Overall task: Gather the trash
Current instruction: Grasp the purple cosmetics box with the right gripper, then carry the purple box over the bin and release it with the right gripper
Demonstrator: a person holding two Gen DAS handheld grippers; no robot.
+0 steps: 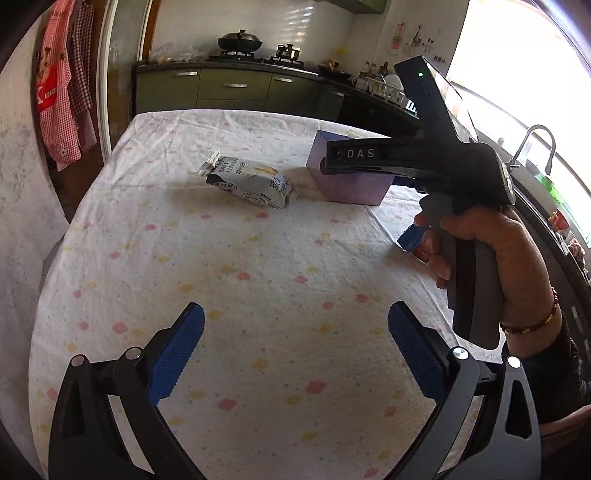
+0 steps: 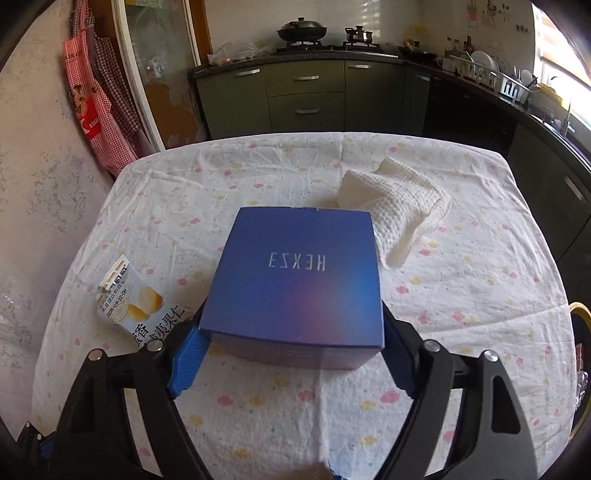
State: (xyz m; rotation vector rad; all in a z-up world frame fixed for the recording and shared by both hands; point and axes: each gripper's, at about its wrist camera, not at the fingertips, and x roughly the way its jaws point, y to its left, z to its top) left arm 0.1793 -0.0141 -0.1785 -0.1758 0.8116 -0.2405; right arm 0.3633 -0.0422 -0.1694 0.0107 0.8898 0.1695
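A blue-purple box marked HEKZ3 stands on the flowered tablecloth. My right gripper has its blue fingers around the box's near end, one on each side; contact is hard to judge. A white snack wrapper lies just left of the box. In the left wrist view the wrapper lies mid-table, the box to its right behind the right tool. My left gripper is open and empty above bare cloth.
A folded white waffle cloth lies behind the box at the right. Kitchen counter with stove and wok runs along the back; a sink and dish rack sit at the right. Aprons hang at the left.
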